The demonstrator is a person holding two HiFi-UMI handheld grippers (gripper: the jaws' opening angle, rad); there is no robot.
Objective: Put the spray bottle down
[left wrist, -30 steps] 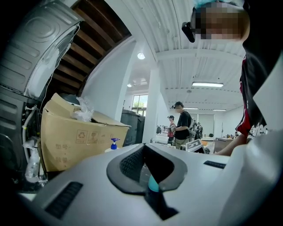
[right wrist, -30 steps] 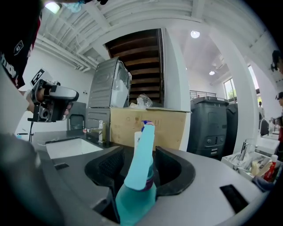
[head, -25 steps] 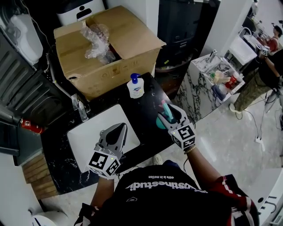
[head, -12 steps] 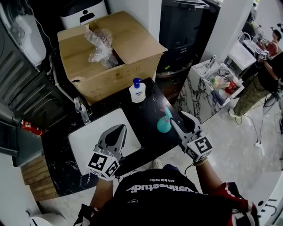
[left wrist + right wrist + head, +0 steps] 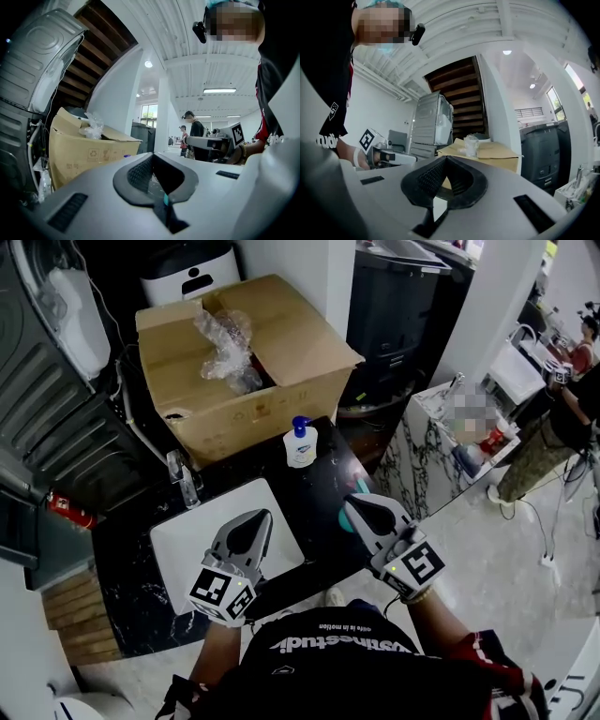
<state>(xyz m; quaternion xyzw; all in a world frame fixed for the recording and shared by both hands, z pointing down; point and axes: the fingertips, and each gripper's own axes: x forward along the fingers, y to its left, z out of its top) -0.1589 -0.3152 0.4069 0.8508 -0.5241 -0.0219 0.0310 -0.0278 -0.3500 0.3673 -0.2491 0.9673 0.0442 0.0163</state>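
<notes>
The teal spray bottle (image 5: 344,518) stands on the black counter (image 5: 323,479). Only a sliver of it shows, at the left side of my right gripper (image 5: 355,506). That gripper hangs above it, its jaws closing down to shut with nothing between them. The right gripper view shows the same shut, empty jaws of the right gripper (image 5: 445,160). My left gripper (image 5: 257,518) hovers over the white sink basin (image 5: 183,540). In the left gripper view, the left gripper (image 5: 153,157) has its jaws together and holds nothing.
A white soap pump bottle (image 5: 300,444) stands at the counter's back, in front of an open cardboard box (image 5: 272,352) holding crumpled plastic. A faucet (image 5: 185,482) rises behind the basin. A marble counter (image 5: 427,446) lies to the right, and a person (image 5: 562,390) stands beyond it.
My right gripper has let go of the spray bottle, pulled back, risen above it and closed its jaws. The bottle stays on the counter. The left gripper has kept still.
</notes>
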